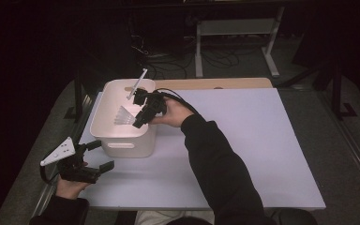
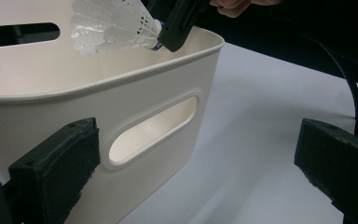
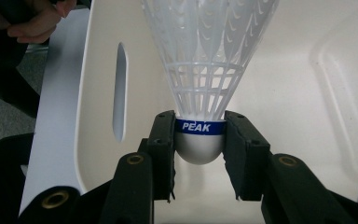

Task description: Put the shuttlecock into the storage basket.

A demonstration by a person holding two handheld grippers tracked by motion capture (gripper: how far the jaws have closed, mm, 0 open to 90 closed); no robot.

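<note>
Left gripper (image 1: 95, 156): held in the person's left hand (image 1: 68, 186) at about 7 o'clock on the white table (image 1: 243, 154), jaws wide apart and empty, facing the near wall of the bin. White plastic bin (image 1: 122, 146): at about 10 o'clock on the table, oval handle slot in its near wall, upright. Right gripper (image 3: 199, 140): reaches over the bin's right rim from 3 o'clock, jaws clamped on the rounded cork base of the shuttlecock. White shuttlecock (image 3: 205, 60): blue band lettered PEAK, skirt pointing away from the jaws toward 9 o'clock, suspended inside the bin above its floor.
</note>
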